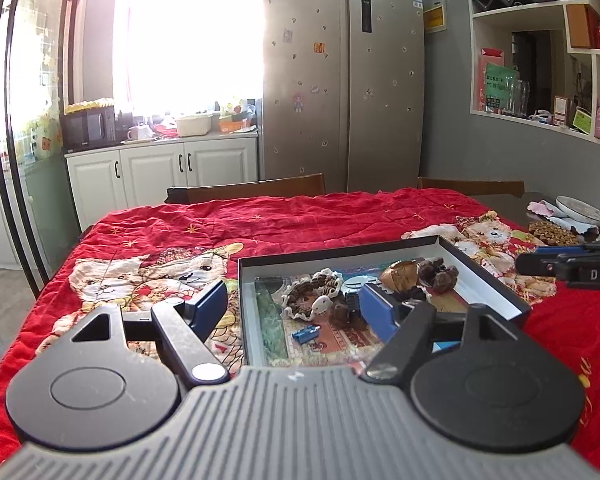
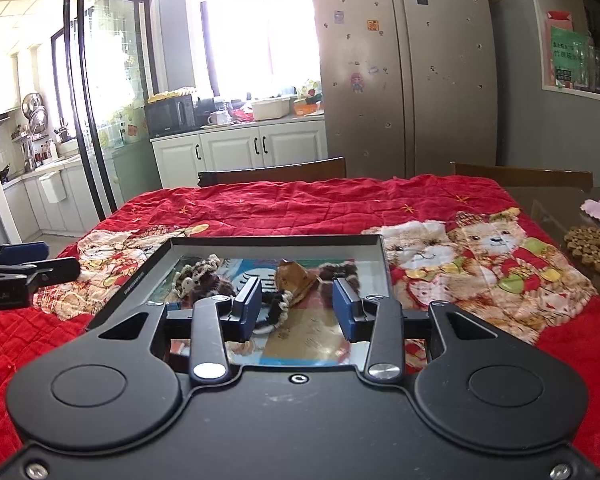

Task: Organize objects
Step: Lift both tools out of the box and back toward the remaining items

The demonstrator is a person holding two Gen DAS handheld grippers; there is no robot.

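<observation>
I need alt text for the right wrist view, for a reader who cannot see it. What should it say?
The right gripper, jaws open and holding nothing, hangs over a shallow dark tray of small crocheted and brown items on a red bear-print quilt. The left gripper shows at the left edge; behind are white cabinets and a fridge.

- The shallow black-rimmed cardboard tray [image 1: 484,276] holds crocheted brown pieces [image 1: 312,288] and a tan folded item [image 2: 296,280], crowding its far half; its near floor lies barer.
- The red quilted cloth [image 1: 260,220] beyond and left of the tray lies open.
- Two dark wooden chair backs [image 2: 276,172] line the far edge.
- A beaded wooden trivet [image 2: 592,248] and a white plate [image 1: 580,208] occupy the right side.
</observation>
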